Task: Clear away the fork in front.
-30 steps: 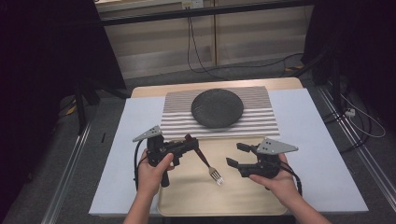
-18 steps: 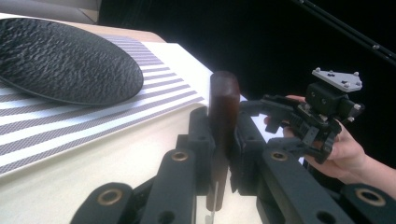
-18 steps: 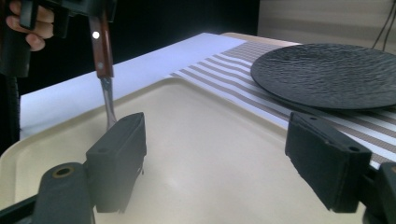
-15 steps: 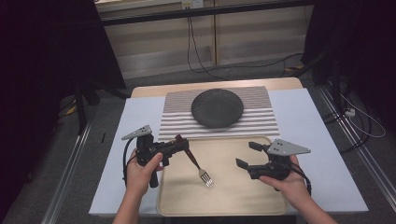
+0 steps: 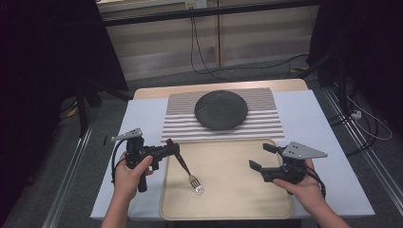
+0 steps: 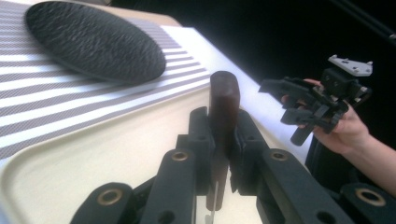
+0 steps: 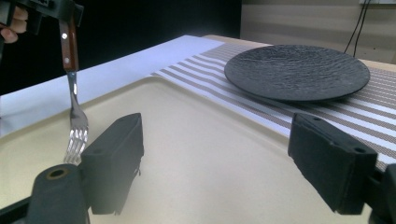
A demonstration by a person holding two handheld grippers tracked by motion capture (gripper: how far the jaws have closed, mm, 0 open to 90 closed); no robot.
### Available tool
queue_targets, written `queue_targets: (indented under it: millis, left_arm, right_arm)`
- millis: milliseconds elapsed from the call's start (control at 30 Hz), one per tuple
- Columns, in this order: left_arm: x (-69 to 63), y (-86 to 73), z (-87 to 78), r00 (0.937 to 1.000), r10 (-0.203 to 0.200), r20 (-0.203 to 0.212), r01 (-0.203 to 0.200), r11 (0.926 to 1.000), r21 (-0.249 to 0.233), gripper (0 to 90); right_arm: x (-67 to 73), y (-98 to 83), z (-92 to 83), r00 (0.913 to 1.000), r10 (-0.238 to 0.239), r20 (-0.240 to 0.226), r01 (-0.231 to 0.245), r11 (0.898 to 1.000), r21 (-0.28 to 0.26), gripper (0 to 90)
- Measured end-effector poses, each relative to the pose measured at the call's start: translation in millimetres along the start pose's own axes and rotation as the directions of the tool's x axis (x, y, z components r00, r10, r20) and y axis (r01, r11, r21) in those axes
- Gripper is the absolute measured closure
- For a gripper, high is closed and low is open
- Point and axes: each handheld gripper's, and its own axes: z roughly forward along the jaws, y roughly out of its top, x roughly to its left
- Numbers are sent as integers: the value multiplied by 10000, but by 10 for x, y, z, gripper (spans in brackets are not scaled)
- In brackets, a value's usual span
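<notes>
My left gripper [image 5: 173, 148] is shut on the brown handle of a fork [image 5: 186, 170], at the left edge of the beige tray [image 5: 247, 199]. The fork slants down with its tines low over the tray. In the left gripper view the handle [image 6: 223, 105] stands clamped between the jaws of my left gripper [image 6: 219, 140]. My right gripper [image 5: 261, 156] hovers open over the tray's right side, holding nothing. Its jaws stand wide apart around my right gripper's centre [image 7: 219, 163], with the fork [image 7: 74, 112] hanging at the far left. A dark round plate [image 5: 221, 110] lies on a striped mat [image 5: 271, 126].
A pale blue cloth [image 5: 313, 118] covers the table under the tray and mat. The plate [image 7: 296, 70] sits just beyond the tray's far rim [image 7: 187, 88]. Floor rails and cables run along both sides of the table.
Both hands have drawn apart. My left gripper carried the fork left, from the tray's middle towards its left edge. The right gripper shifted right, still open.
</notes>
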Motion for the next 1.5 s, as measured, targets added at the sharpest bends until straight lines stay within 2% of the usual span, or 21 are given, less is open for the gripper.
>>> queue_targets:
  millis: [167,233,300,400,533,567,667,800,933,1100,1200,1300,1500]
  left_arm:
    - [68,-4,-2,9992,-328,-237,330,9994,71,807]
    - [84,-6,38,9955,37,-950,-27,9999,107,788]
    - [105,-11,79,9930,185,-1170,-178,9998,75,771]
    - [141,-28,151,9854,343,-1669,-325,9994,131,750]
    - [172,-67,268,9713,819,-2232,-735,9963,456,710]
    - [180,-76,289,9702,863,-2263,-768,9958,506,700]
    - [219,-138,392,9606,1277,-2470,-1064,9895,980,659]
    - [246,-192,455,9613,1346,-2404,-1082,9869,1200,634]
    - [285,-256,498,9588,1542,-2387,-1203,9812,1510,609]
    - [321,-296,509,9566,1601,-2434,-1217,9787,1654,597]
    - [370,-320,521,9506,1733,-2574,-1305,9759,1752,585]
    - [406,-338,529,9457,1789,-2713,-1360,9761,1695,584]
    - [459,-375,525,9469,1604,-2785,-1188,9799,1605,576]
  right_arm:
    - [-27,-5,-16,9999,161,7,-161,9997,-171,177]
    - [-36,-2,-22,9998,206,16,-205,9996,-196,176]
    - [-42,-6,-26,9997,255,36,-254,9994,-248,176]
    - [-51,-16,-29,9995,299,54,-298,9992,-251,176]
    - [-61,-27,-31,9992,399,44,-398,9988,-280,174]
    - [-63,-29,-31,9992,392,34,-391,9989,-276,174]
    - [-67,-37,-36,9991,429,27,-428,9987,-279,174]
    - [-65,-41,-43,9990,435,41,-433,9987,-286,174]
    - [-69,-53,-45,9989,471,8,-471,9985,-274,174]
    - [-64,-59,-42,9989,477,-11,-477,9985,-267,174]
    - [-65,-63,-39,9989,462,-10,-462,9987,-237,174]
    - [-66,-66,-35,9990,450,-3,-450,9987,-232,173]
    - [-63,-67,-8,9990,438,-40,-439,9988,-213,170]
